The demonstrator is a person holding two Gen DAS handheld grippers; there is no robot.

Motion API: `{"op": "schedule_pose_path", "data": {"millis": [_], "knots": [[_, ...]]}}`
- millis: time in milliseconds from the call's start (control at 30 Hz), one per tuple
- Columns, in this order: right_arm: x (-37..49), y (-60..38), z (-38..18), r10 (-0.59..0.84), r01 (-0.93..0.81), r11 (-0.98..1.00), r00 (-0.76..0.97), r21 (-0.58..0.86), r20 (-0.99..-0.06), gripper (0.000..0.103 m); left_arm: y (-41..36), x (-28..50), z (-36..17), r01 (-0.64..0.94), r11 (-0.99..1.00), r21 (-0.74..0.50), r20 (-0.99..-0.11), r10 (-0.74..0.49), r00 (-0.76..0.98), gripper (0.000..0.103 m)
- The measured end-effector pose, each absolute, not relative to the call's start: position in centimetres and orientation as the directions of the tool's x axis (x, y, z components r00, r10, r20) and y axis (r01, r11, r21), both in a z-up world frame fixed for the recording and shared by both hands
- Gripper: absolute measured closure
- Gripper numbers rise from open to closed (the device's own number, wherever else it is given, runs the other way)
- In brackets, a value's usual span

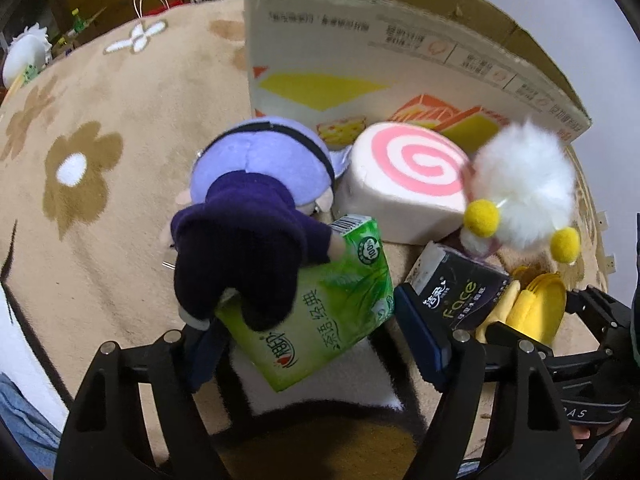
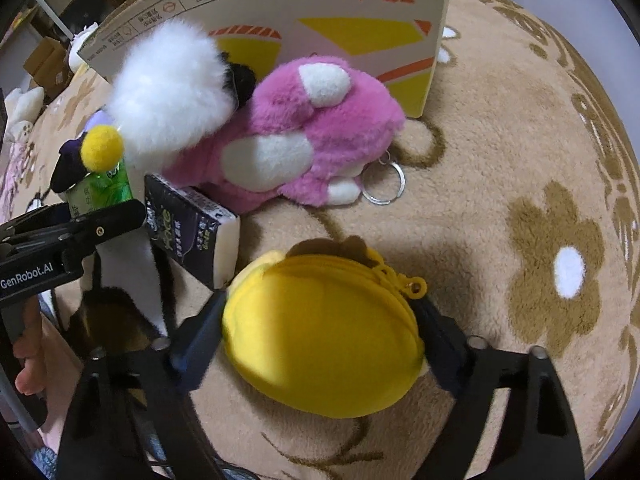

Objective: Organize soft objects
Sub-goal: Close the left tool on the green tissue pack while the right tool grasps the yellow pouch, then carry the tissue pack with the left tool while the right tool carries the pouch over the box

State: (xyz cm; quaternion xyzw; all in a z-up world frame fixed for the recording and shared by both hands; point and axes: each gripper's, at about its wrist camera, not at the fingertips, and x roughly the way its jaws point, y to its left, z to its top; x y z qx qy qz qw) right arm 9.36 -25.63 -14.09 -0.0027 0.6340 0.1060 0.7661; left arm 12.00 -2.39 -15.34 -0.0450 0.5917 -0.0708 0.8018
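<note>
L gripper points steeply down at a beige rug w/ brown flower print. Its fingers stand either side of a green tissue pack; whether the pads actually press on it can't be told, since the near-L pad is partly hidden behind the pack and a doll. That doll, purple hair & dark navy outfit, lies face-down across the pack's upper L corner. Just beyond sits a white plush roll w/ pink swirl, against a cardboard box standing on the rug. A white fluffy toy w/ yellow pom-poms is to the R of the roll. A black tissue pack lies just beside the green one, on its R.

R gripper also points down. Its fingers sit at both flanks of a round yellow zip pouch, pads touching its sides — pinching the pouch, which rests on the rug. A yellow clip hangs off the zip at the pouch's upper R. Behind it lies a pink plush w/ white patches, a metal keyring at its lower R, near the box. In the R wrist view the white toy leans on the pink plush's L side.
</note>
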Motion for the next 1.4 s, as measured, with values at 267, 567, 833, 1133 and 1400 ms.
{"op": "schedule_pose_path", "data": {"millis": [267, 567, 833, 1133, 1400], "knots": [[9.4, -26.6, -12.6, 0.187, -0.156, 0.976, 0.243, 0.152, -0.952, 0.017, -2.1, 10.4, -12.8, 0.046, 0.988, -0.151, -0.91, -0.157, 0.385, 0.025], [9.0, -28.5, -7.5, 0.228, -0.127, 0.973, 0.45, 0.191, -0.863, 0.017, -1.0, 6.5, -8.5, 0.062, 0.991, -0.121, -0.85, -0.136, 0.509, 0.025], [7.9, -29.3, -2.7, 0.227, -0.128, 0.974, 0.621, 0.189, -0.75, 0.017, 0.6, 4.4, -4.2, 0.053, 0.994, -0.097, -0.737, -0.108, 0.667, 0.025], [7.0, -28.2, 0.9, 0.202, -0.161, 0.979, 0.754, 0.122, -0.625, 0.017, 0.0, 5.2, -0.4, 0.092, 0.996, -0.012, -0.614, -0.08, 0.785, 0.025], [7.8, -27.9, 2.5, 0.198, -0.171, 0.98, 0.793, 0.1, -0.576, 0.017, -1.5, 7.0, 2.2, 0.129, 0.991, 0.031, -0.544, -0.092, 0.834, 0.025]]}}
